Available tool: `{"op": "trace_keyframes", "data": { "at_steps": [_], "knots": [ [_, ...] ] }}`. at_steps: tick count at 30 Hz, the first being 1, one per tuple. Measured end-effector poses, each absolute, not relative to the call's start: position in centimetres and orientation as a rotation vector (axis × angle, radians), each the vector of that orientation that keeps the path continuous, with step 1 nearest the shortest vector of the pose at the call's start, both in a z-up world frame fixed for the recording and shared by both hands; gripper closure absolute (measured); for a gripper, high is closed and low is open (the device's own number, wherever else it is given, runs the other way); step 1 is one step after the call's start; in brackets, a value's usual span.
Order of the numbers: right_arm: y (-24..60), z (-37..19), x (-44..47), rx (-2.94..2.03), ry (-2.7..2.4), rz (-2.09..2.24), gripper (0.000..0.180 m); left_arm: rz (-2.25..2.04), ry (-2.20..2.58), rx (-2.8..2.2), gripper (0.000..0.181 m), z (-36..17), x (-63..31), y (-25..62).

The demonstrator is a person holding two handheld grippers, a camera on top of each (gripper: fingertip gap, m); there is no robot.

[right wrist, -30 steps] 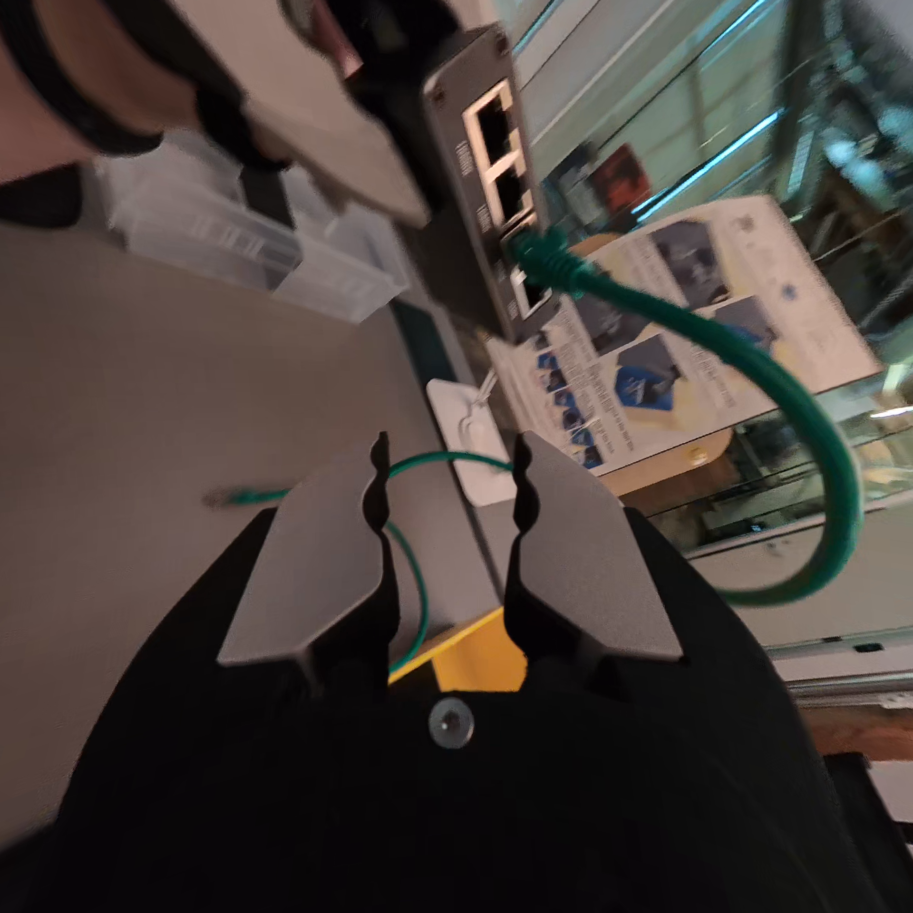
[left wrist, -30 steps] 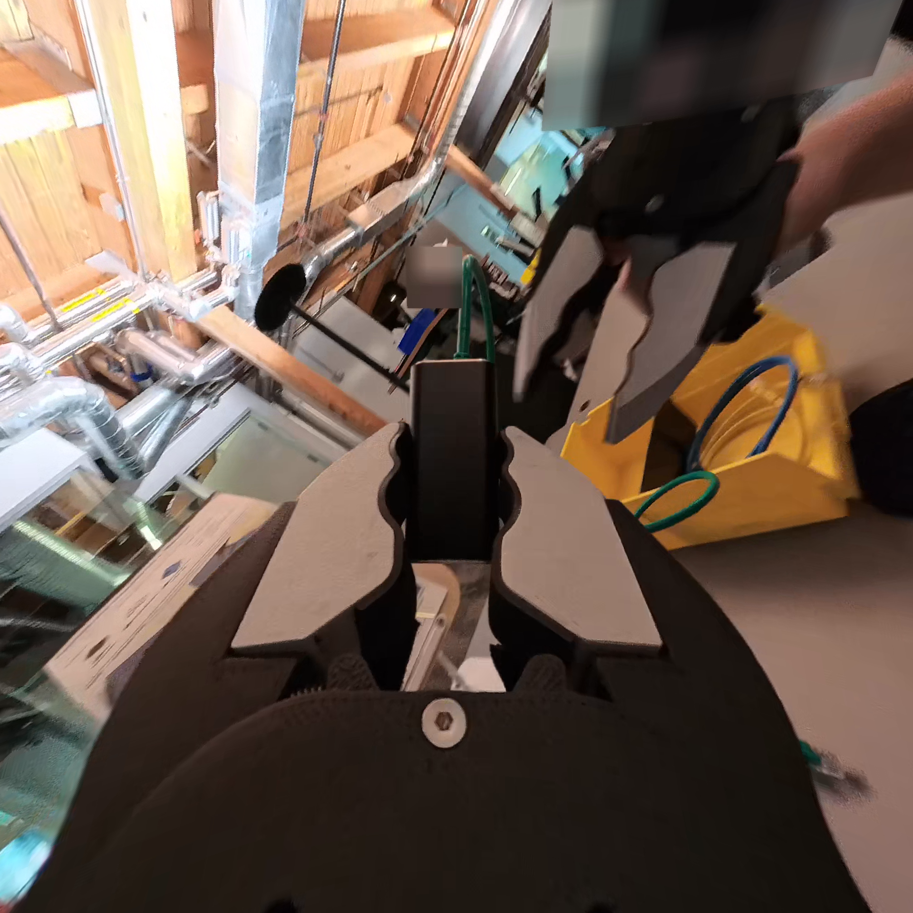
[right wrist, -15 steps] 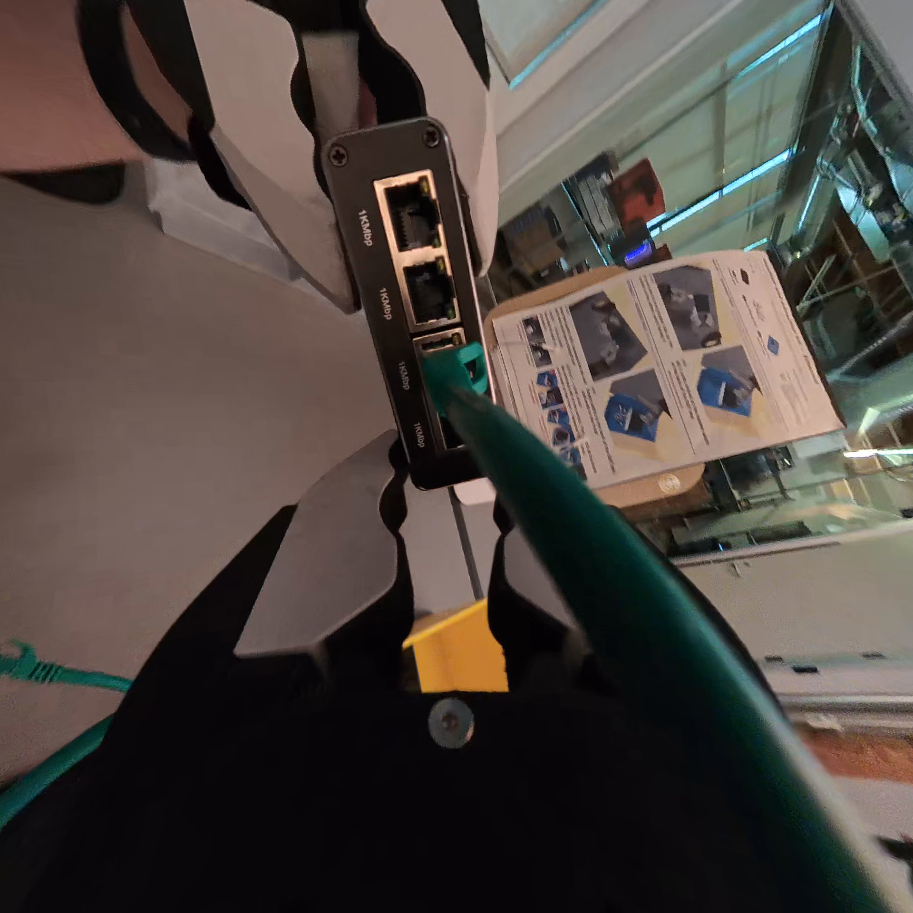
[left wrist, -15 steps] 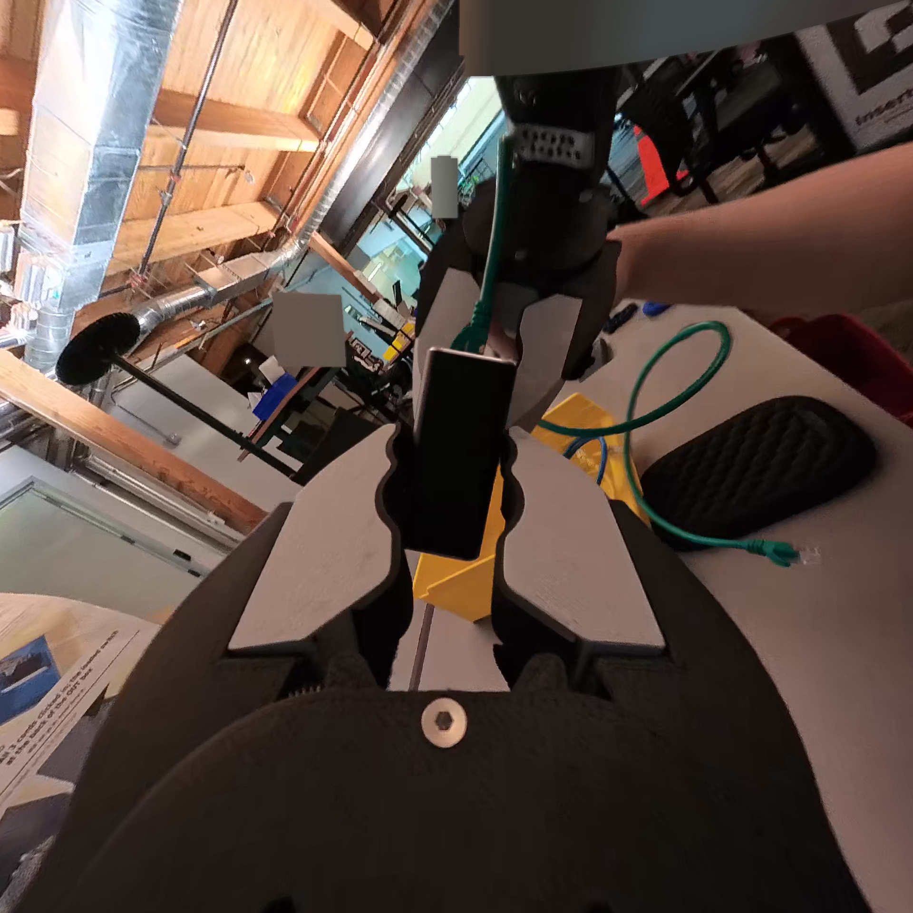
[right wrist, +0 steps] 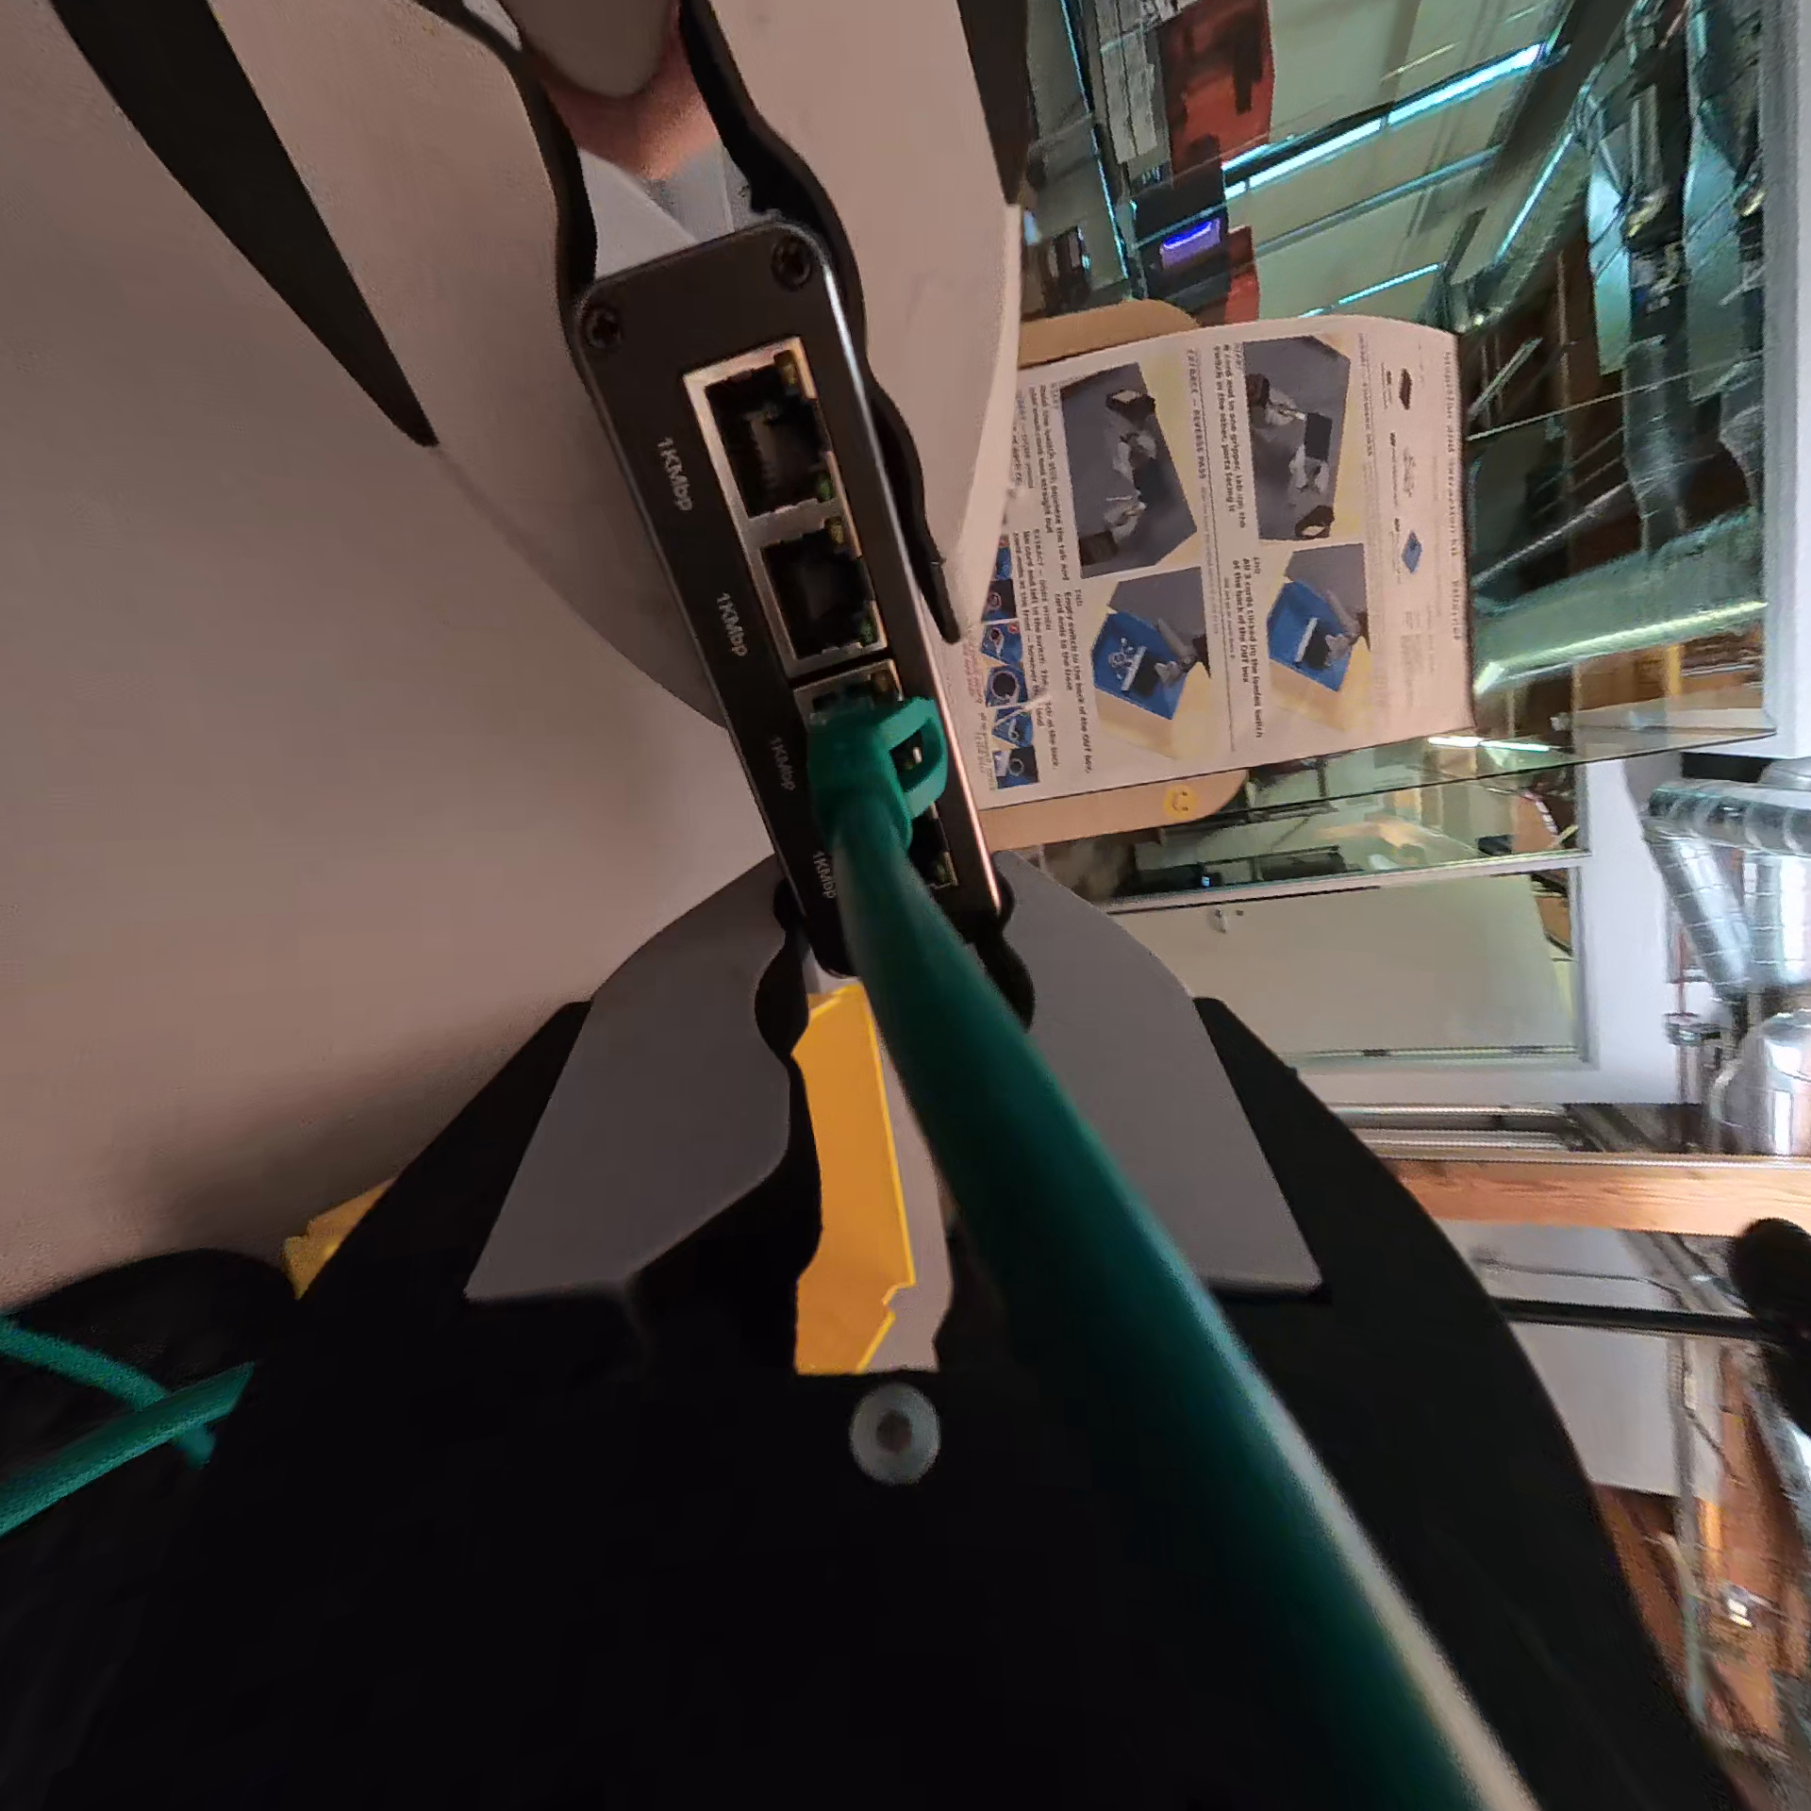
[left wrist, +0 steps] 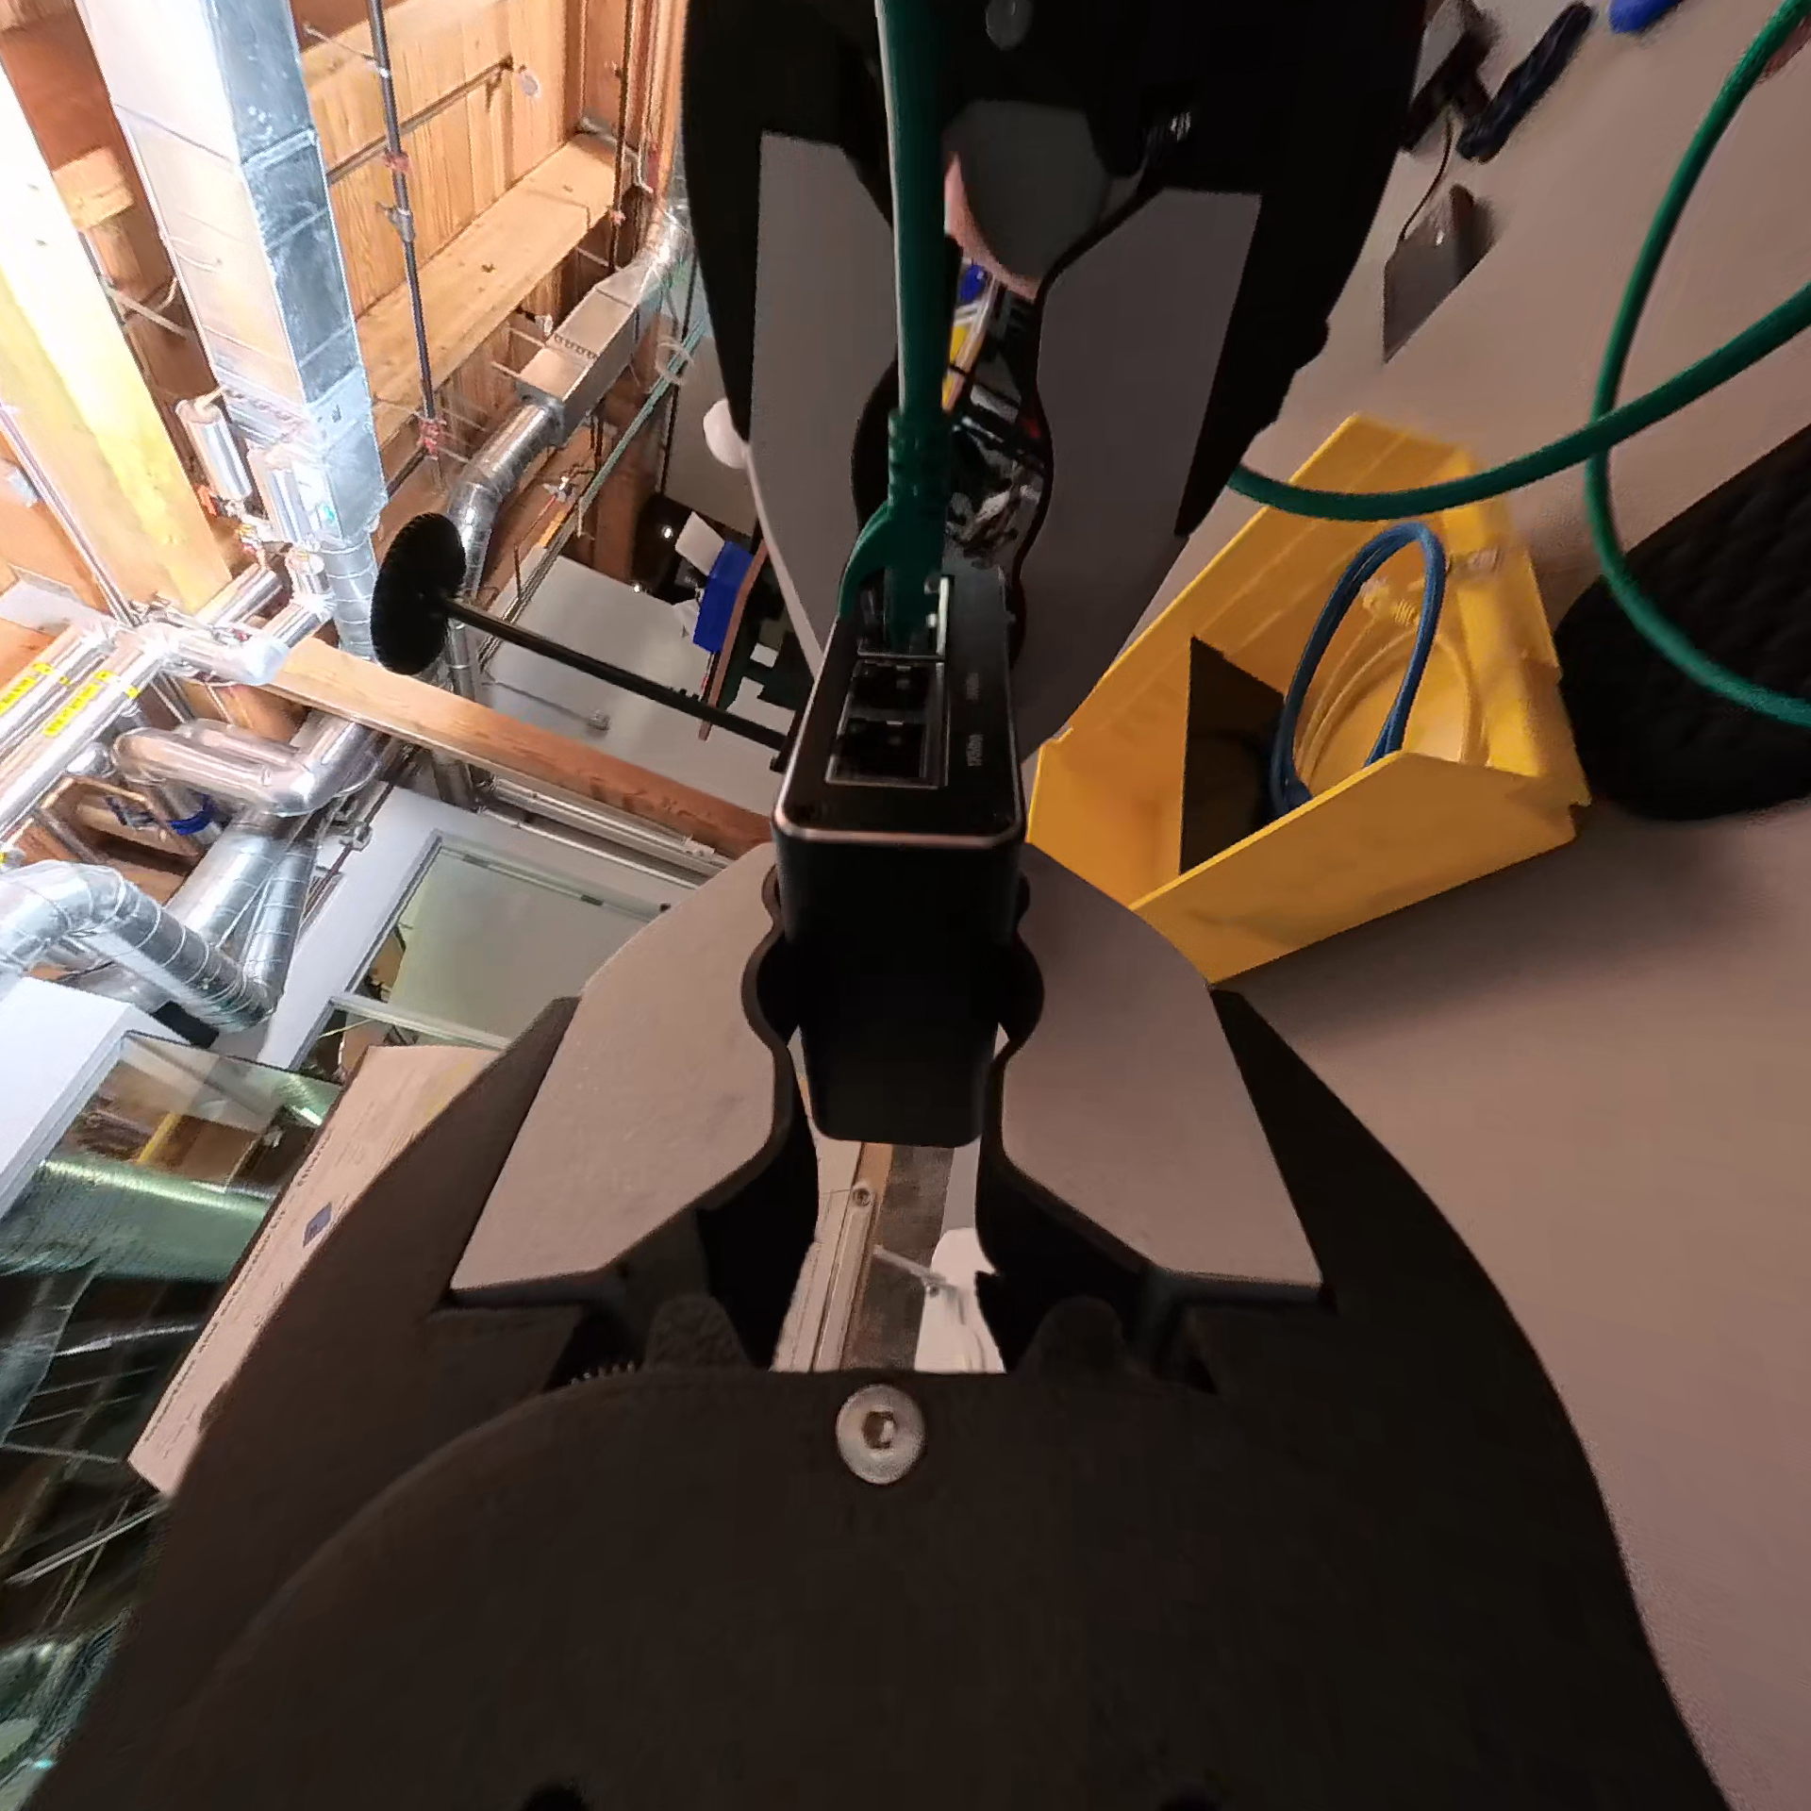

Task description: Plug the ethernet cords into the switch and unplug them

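Observation:
My left gripper [left wrist: 894, 882] is shut on a black switch [left wrist: 897, 980] and holds it off the table with the port face pointing away. A green ethernet cord [left wrist: 916, 323] is plugged into the third port by its plug [right wrist: 872, 745]; two upper ports are empty. My right gripper [right wrist: 897, 931] is open. Its fingers [left wrist: 813, 343] flank the far end of the switch [right wrist: 706, 549], and the cord [right wrist: 1029, 1127] runs back through the gap between them. Whether they touch the switch I cannot tell.
A yellow bin [left wrist: 1303, 882] with a coiled blue cable [left wrist: 1372, 647] sits on the grey table [left wrist: 1470, 1225]. A black pad [left wrist: 1686, 686] lies beside it under the green cord's loop [left wrist: 1617, 412]. A printed sheet [right wrist: 1225, 549] stands behind the table. Both grippers' tips are close together, under 4 cm apart.
My right gripper has closed in on the switch from the side; its fingers now straddle the plugged green cord. The left gripper has tilted the switch, still gripping it.

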State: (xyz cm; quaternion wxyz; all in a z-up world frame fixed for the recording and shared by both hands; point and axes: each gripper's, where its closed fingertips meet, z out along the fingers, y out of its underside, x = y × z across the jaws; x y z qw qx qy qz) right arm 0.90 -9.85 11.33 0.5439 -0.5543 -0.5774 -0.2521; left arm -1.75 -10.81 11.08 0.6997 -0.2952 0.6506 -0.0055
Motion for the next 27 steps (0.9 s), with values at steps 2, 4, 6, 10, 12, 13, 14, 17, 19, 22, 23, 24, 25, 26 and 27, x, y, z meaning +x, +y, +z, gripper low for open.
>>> {"op": "trace_keyframes", "data": {
  "at_steps": [2, 4, 6, 10, 12, 13, 14, 17, 19, 22, 23, 24, 25, 26, 27],
  "knots": [
    [-9.7, 11.3, 0.9, -1.304, -1.371, -0.637, 0.147, -0.005, 1.442, -0.643, 0.145, 11.0, -1.8, -10.6],
    [-9.6, 11.2, 0.9, -1.315, -1.370, -0.645, 0.147, -0.011, 1.435, -0.640, 0.144, 10.9, -1.8, -10.5],
    [-9.6, 11.3, 0.9, -1.323, -1.362, -0.658, 0.147, 0.011, 1.421, -0.641, 0.144, 11.1, -1.9, -10.3],
    [-9.6, 11.7, 1.1, -1.335, -1.339, -0.726, 0.147, 0.067, 1.397, -0.654, 0.144, 11.3, -2.0, -9.8],
    [-9.6, 11.9, 1.1, -1.342, -1.327, -0.766, 0.147, 0.084, 1.387, -0.669, 0.143, 11.4, -2.1, -9.5],
    [-9.6, 12.1, 1.1, -1.342, -1.318, -0.792, 0.147, 0.099, 1.378, -0.674, 0.143, 11.5, -2.2, -9.4],
    [-9.7, 12.3, 1.1, -1.335, -1.309, -0.822, 0.147, 0.120, 1.371, -0.678, 0.144, 11.6, -2.3, -9.3],
    [-9.9, 12.7, 1.1, -1.333, -1.292, -0.915, 0.147, 0.197, 1.371, -0.693, 0.144, 11.6, -2.5, -8.8],
    [-10.0, 13.0, 1.0, -1.316, -1.284, -0.979, 0.147, 0.227, 1.362, -0.697, 0.144, 11.7, -2.7, -8.5],
    [-10.2, 13.2, 0.8, -1.291, -1.290, -1.026, 0.146, 0.241, 1.364, -0.695, 0.144, 11.7, -2.8, -8.4],
    [-10.3, 13.2, 0.8, -1.287, -1.290, -1.033, 0.145, 0.250, 1.366, -0.690, 0.145, 11.8, -2.8, -8.4],
    [-10.4, 13.2, 0.7, -1.284, -1.291, -1.041, 0.144, 0.259, 1.366, -0.687, 0.145, 11.7, -2.9, -8.4],
    [-10.4, 13.2, 0.7, -1.282, -1.287, -1.054, 0.143, 0.267, 1.362, -0.689, 0.145, 11.7, -2.9, -8.3],
    [-10.4, 13.2, 0.7, -1.282, -1.285, -1.072, 0.143, 0.275, 1.358, -0.688, 0.144, 11.7, -2.9, -8.2],
    [-10.4, 13.2, 0.7, -1.282, -1.287, -1.088, 0.143, 0.282, 1.353, -0.682, 0.144, 11.7, -2.8, -8.1]
  ]
}}
